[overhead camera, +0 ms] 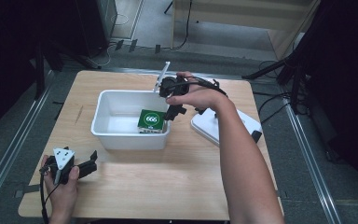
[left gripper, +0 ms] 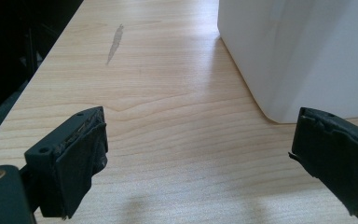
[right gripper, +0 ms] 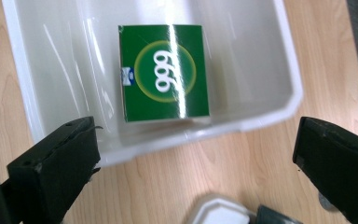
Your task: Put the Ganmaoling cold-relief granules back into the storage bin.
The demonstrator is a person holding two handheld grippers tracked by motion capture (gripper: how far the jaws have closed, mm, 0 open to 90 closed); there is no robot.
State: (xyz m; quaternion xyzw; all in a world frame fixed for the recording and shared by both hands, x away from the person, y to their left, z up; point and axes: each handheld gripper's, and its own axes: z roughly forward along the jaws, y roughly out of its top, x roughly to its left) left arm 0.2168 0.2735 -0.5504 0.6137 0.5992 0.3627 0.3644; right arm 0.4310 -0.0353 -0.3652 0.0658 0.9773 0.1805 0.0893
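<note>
box (overhead camera: 151, 120): green, yellow ring, white "999" | tub (overhead camera: 103, 117): white | table (overhead camera: 168, 172): light wood | tongs (overhead camera: 174, 111): black

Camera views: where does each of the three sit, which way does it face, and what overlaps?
High view: above the table's near side, facing forward and down; both forearms, left gripper, right gripper.
Left gripper view: rides the left gripper, low along the tabletop toward the white bin's wall; open jaws.
Right gripper view: rides the right gripper, looking down on the green box; open jaws.
Shared: the bin, all three.
</note>
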